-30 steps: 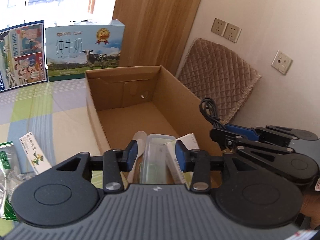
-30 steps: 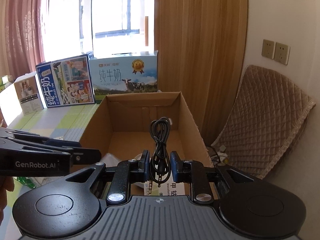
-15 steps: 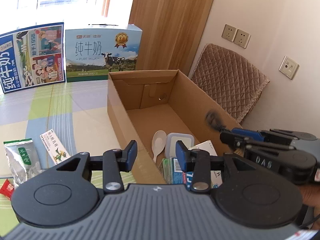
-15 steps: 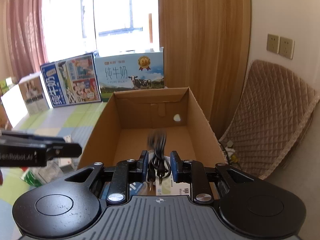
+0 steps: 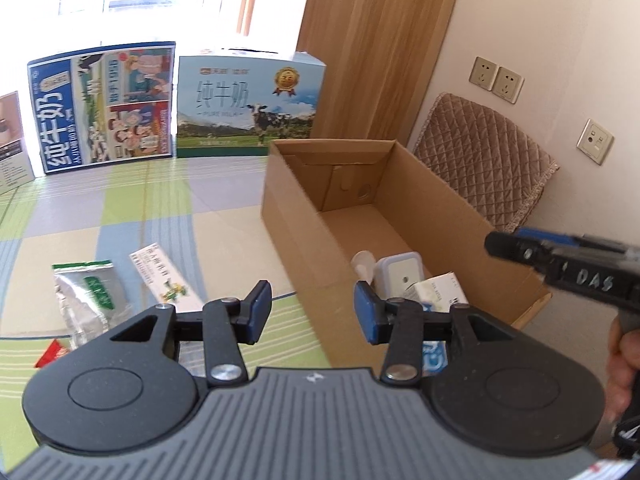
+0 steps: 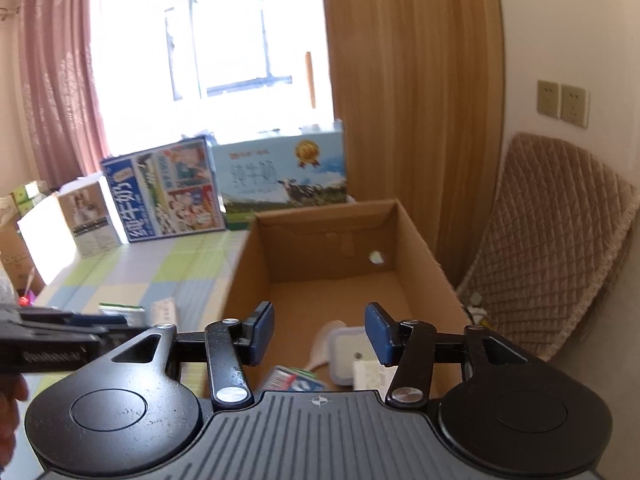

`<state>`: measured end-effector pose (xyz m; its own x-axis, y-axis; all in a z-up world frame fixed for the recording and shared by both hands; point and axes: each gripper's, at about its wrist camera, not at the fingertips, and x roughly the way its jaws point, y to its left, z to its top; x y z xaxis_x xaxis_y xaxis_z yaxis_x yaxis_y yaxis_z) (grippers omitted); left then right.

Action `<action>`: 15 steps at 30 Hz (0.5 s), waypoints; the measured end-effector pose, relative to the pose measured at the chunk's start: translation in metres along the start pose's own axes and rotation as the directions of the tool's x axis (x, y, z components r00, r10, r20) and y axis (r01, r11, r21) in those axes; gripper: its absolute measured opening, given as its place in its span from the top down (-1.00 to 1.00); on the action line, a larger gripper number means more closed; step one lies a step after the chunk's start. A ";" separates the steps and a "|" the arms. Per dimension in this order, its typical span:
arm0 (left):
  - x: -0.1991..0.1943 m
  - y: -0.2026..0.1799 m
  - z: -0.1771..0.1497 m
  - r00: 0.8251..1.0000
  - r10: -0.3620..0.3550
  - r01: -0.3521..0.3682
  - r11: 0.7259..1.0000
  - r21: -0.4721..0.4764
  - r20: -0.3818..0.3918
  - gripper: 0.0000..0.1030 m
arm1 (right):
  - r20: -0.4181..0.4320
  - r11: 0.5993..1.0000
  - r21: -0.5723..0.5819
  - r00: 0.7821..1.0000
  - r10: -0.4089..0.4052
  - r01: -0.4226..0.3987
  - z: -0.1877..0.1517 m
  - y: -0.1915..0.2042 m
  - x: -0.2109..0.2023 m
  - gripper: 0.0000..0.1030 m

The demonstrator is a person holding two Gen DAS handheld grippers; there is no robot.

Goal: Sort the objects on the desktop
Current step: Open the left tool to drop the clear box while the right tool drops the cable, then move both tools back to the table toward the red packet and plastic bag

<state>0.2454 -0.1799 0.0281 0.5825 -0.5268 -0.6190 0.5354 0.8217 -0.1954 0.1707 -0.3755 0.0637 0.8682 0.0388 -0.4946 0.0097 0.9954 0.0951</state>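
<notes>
An open cardboard box [image 5: 436,196] [image 6: 424,248] stands on the checked tablecloth. Inside its near end lie a white spoon [image 5: 362,262] [image 6: 326,338], a lidded plastic container [image 5: 400,274] [image 6: 346,354] and small white cartons [image 5: 438,292] [image 6: 370,374]. My left gripper [image 5: 312,312] is open and empty above the box's near left corner. My right gripper [image 6: 320,334] is open and empty above the box's near end; it also shows in the left wrist view [image 5: 560,264]. The black cable is not in sight. A silver-green packet [image 5: 90,296] and a white sachet [image 5: 164,278] lie on the cloth left of the box.
Two milk cartons [image 5: 248,104] [image 5: 104,108] stand along the table's far edge by the window. A quilted chair back [image 6: 552,248] stands right of the box against the wall. A red wrapper [image 5: 52,354] lies at the near left.
My right gripper has opened and let go of the black cable, which is gone from view. Both grippers have pulled back and up from the box; the left one has shifted left.
</notes>
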 end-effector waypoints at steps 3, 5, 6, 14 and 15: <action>-0.010 0.013 -0.005 1.000 0.025 -0.025 1.000 -0.008 -0.001 0.21 | 0.018 0.999 -0.011 0.999 0.039 -0.039 0.004 0.019 -0.004 -0.12; -0.018 0.025 -0.008 0.999 0.046 -0.046 0.999 -0.021 0.003 0.20 | 0.027 0.997 -0.033 0.997 0.068 -0.067 0.006 0.034 -0.006 -0.22; -0.024 0.032 -0.009 0.998 0.058 -0.058 0.998 -0.027 0.008 0.20 | 0.027 0.996 -0.045 0.996 0.082 -0.081 0.006 0.042 -0.006 -0.24; -0.066 0.100 -0.030 0.979 0.203 -0.202 0.977 -0.074 0.010 0.02 | -0.009 0.975 -0.092 0.979 0.204 -0.204 -0.011 0.104 0.001 -0.32; -0.070 0.109 -0.034 0.975 0.224 -0.223 0.972 -0.080 0.004 0.00 | -0.019 0.972 -0.101 0.977 0.213 -0.214 -0.015 0.111 0.004 -0.33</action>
<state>0.2419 -0.0462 0.0248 0.6904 -0.3303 -0.6437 0.3412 0.9332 -0.1130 0.1672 -0.2636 0.0590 0.8408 0.2519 -0.4791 -0.2264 0.9676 0.1114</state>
